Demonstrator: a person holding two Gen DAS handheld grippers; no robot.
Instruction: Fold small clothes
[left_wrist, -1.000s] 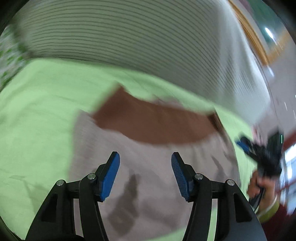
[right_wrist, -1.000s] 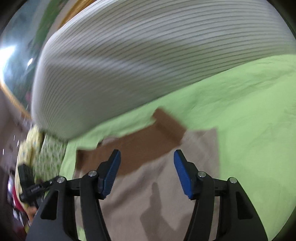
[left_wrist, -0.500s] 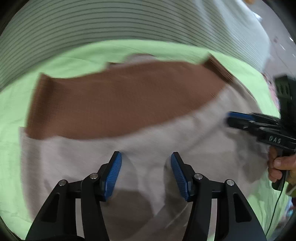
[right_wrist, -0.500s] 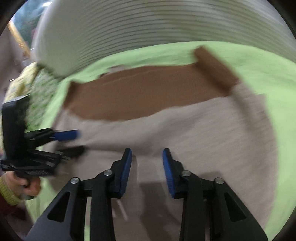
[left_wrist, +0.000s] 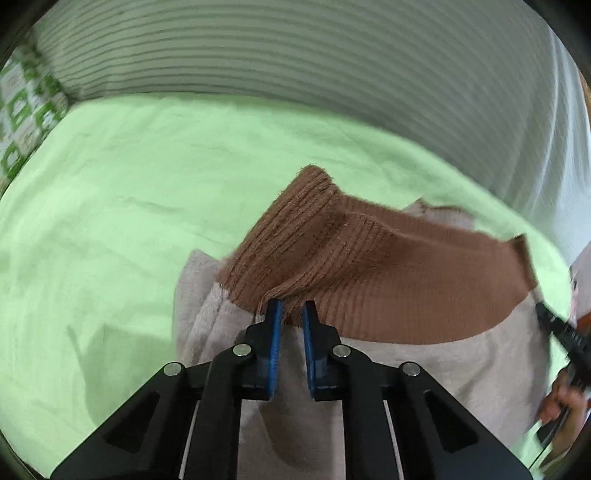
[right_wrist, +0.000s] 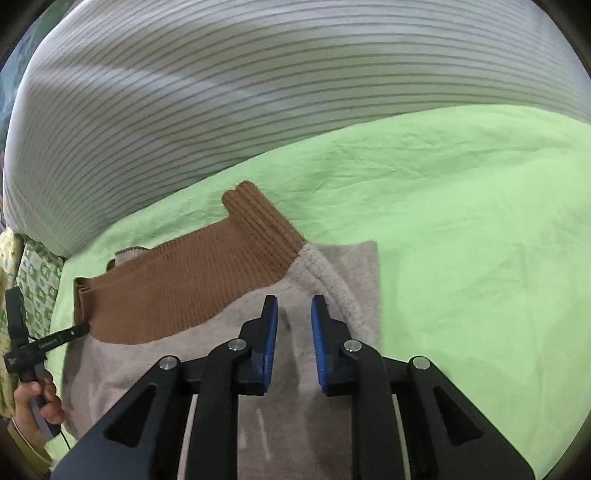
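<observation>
Both pairs of jaws have just been closing, and each now stands narrow over the garment. On the left gripper (left_wrist: 291, 314) the blue pads (left_wrist: 275, 325) are pinching a raised ridge of cloth right at the seam where the brown ribbed band (left_wrist: 369, 266) meets the beige fleece body (left_wrist: 424, 369); the knit is bunching up between the tips, so this side is gripping. On the right gripper (right_wrist: 293, 314) the pads (right_wrist: 271, 332) are sitting near the garment's right edge with beige fleece (right_wrist: 184, 369) between them, but a gap is showing and I cannot tell whether they are biting or only resting on it.

This small piece of clothing is lying flat on the light green sheet (right_wrist: 461, 221), band end away from the person, just short of a striped pillow (right_wrist: 258, 92).

As a judgement, the step in hand is taking hold at two points across the width before lifting to fold. To do it well, the right side should be closing until it is catching cloth, not just pile. Both hands should be lifting together and level, keeping the cloth between them taut, so the fold line is running straight. The left grip, gathering only a small pleat, may be slipping if it is pulled hard.
</observation>
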